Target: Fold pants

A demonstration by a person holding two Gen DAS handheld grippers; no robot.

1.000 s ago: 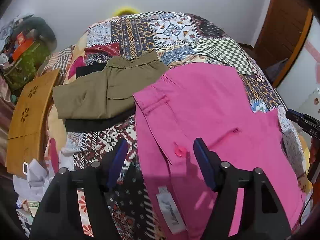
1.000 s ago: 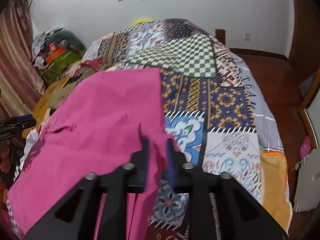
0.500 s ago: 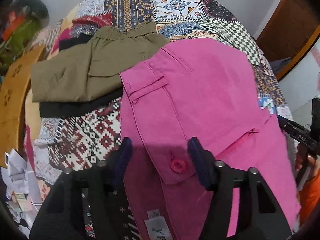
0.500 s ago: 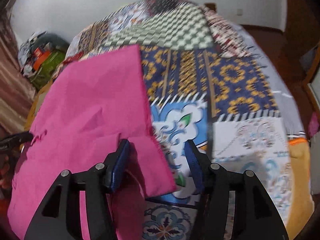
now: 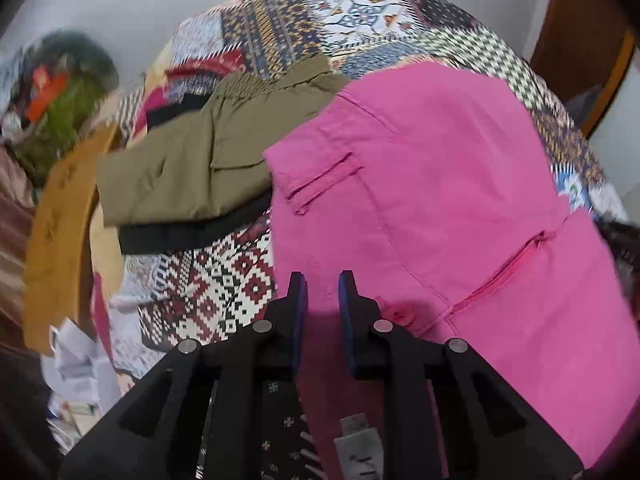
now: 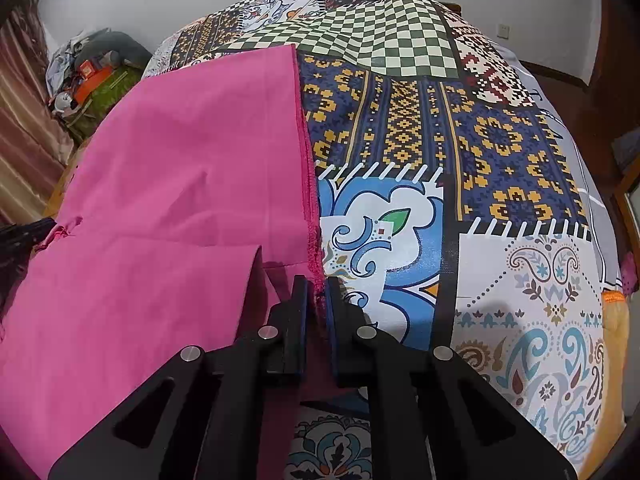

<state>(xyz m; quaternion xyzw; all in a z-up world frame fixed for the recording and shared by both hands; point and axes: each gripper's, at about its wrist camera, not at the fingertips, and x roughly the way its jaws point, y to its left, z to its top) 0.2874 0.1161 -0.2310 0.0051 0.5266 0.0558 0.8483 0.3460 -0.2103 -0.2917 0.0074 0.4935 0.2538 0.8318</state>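
Pink pants (image 5: 440,200) lie spread on the patchwork bed, waistband end near the left gripper, leg hems near the right one. My left gripper (image 5: 322,280) is shut on the waistband edge, beside the pink button (image 5: 400,314). In the right wrist view the pants (image 6: 180,160) fill the left half. My right gripper (image 6: 317,284) is shut on the frayed hem corner (image 6: 314,248) of the upper leg.
Folded olive pants (image 5: 200,164) lie on a black garment (image 5: 192,236) at the bed's left. The patchwork quilt (image 6: 460,160) covers the bed. A wooden board (image 5: 56,232) and clutter (image 5: 52,108) stand left of the bed. A door (image 5: 584,40) is at the right.
Both grippers were open half a second ago and have closed, the left on the waistband, the right on the hem corner. The left view has lifted slightly.
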